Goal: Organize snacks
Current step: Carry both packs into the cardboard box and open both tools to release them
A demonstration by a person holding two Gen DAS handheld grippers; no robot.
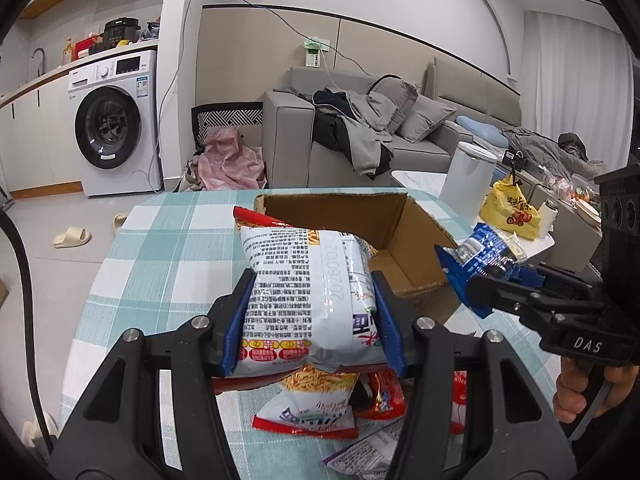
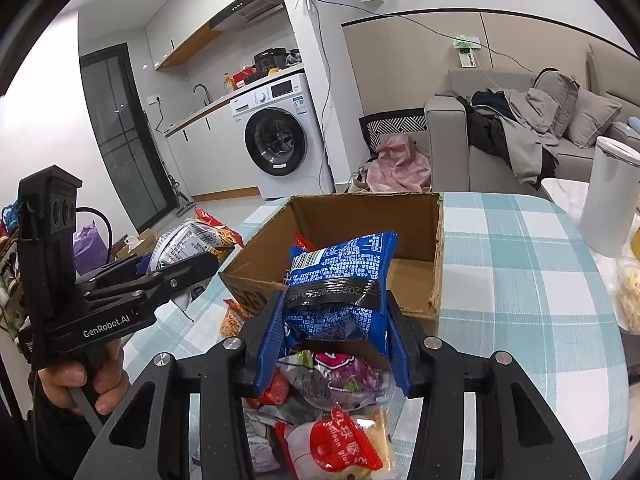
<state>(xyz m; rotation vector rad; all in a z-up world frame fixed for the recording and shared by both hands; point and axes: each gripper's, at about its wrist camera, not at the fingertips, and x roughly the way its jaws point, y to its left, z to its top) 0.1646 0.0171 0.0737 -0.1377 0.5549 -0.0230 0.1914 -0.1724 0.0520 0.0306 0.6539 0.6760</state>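
Note:
My left gripper [image 1: 314, 320] is shut on a white and red chip bag [image 1: 308, 292], held above the table just in front of the open cardboard box [image 1: 416, 216]. My right gripper [image 2: 334, 336] is shut on a blue snack packet [image 2: 340, 280], held near the box's front edge [image 2: 248, 284]. The right gripper with the blue packet also shows in the left wrist view [image 1: 486, 254], to the right of the box. The left gripper with its bag shows in the right wrist view [image 2: 188, 244], left of the box. The box looks almost empty inside.
A pile of loose snack packets [image 1: 320, 412] lies on the blue checked tablecloth [image 1: 160, 248] under both grippers; it also shows in the right wrist view [image 2: 336, 424]. A white cylinder bin [image 1: 468, 178] and a yellow bag [image 1: 510, 210] stand right of the table. Sofa and washing machine stand behind.

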